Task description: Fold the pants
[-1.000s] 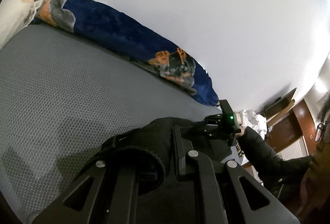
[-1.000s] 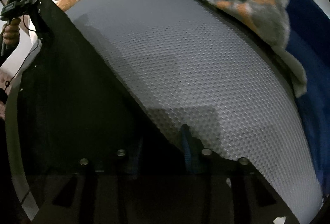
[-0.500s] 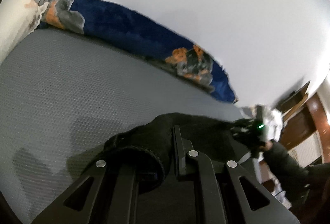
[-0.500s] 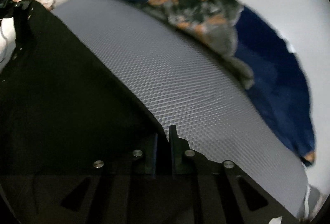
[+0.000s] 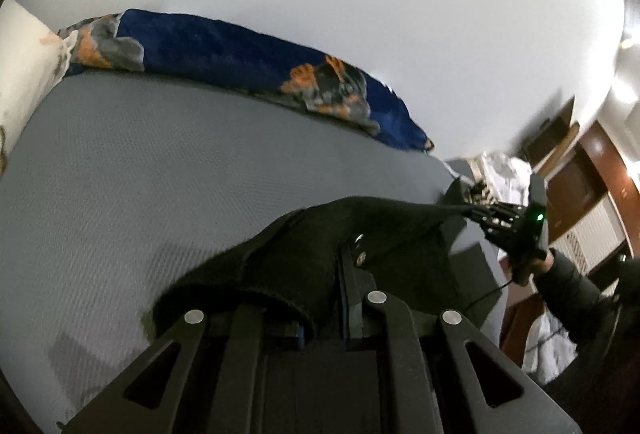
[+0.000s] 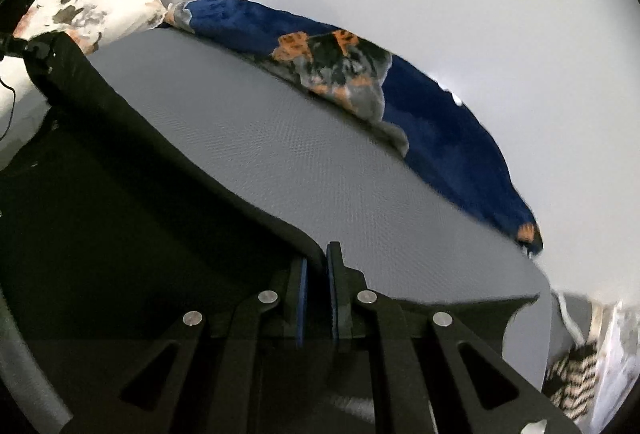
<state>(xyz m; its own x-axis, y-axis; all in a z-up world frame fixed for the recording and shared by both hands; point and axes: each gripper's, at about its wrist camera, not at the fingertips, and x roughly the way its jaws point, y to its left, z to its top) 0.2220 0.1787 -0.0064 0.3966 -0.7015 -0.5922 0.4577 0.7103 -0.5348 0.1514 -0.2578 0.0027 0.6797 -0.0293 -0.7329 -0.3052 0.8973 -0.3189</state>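
The black, thick-hemmed fabric pants [image 5: 320,254] are hanging stretched taut between the left gripper [image 5: 320,298] and right gripper [image 6: 316,274], both pinching its edge, sagging toward six o'clock.

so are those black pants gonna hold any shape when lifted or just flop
Likely floppy: the black pants sag in a curve between the right gripper and left gripper. Probably thickish, not slippery: the bunched edge looks fuzzy.

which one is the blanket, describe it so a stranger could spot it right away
Find the grey mattress, then look along its far edge by the white wall. The blanket lies bunched there: deep blue plush with orange and grey patches, unlike the white flowered pillow.
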